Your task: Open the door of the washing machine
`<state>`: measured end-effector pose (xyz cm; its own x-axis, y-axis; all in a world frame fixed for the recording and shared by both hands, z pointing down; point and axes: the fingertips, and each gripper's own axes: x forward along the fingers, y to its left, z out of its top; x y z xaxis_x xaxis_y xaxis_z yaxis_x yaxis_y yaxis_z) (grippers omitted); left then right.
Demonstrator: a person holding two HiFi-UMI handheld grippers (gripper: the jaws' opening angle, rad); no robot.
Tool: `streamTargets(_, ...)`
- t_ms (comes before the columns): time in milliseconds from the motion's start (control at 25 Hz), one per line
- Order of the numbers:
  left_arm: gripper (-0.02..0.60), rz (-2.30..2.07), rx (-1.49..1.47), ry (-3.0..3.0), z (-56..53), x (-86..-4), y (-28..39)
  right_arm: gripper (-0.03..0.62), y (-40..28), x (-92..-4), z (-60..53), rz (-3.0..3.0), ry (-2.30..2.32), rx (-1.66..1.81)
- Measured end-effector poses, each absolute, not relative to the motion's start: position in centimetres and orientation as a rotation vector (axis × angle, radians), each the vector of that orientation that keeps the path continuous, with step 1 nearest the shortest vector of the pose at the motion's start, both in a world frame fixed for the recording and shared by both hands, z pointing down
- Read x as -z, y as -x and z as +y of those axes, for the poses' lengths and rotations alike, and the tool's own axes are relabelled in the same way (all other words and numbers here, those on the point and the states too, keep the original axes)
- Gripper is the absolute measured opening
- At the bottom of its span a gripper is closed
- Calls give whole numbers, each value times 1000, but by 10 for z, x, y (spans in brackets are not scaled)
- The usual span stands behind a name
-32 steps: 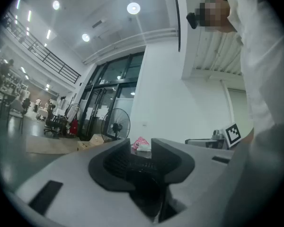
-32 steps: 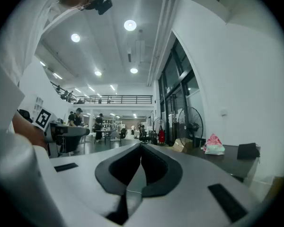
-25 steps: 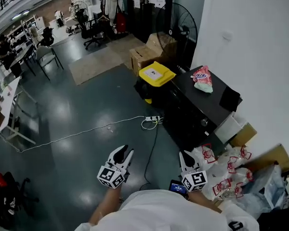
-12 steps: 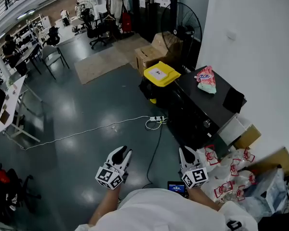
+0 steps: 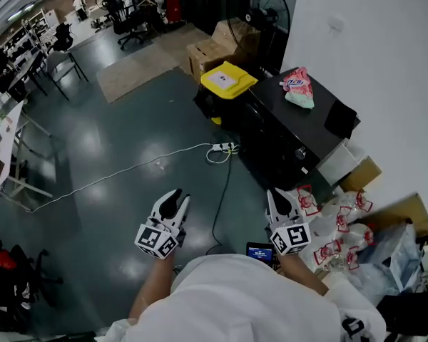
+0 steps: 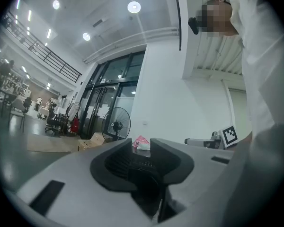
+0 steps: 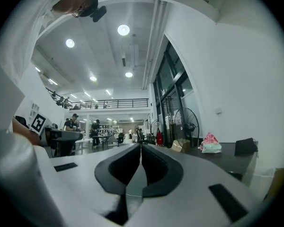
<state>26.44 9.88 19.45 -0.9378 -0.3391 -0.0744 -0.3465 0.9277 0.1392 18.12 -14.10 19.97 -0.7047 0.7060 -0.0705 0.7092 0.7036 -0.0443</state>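
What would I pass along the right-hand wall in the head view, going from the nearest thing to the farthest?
White plastic bags → low black cabinet → yellow-lidded bin → cardboard boxes.

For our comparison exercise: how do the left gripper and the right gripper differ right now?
The left gripper has its jaws apart, empty, and they have just been closing; the right gripper's are shut. The left gripper is over the grey floor, the right gripper beside the plastic bags. Both carry a marker cube.
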Motion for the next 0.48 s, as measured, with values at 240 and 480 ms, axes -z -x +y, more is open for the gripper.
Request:
streamTargets(240,120,3054,-273,593,88,-202,-250,34,-172,-203,-159,2900,-1124,72)
streamTargets(480,120,3075,-307,621,68,-213,-228,34,-157,-220,-183,2947,-1108,106)
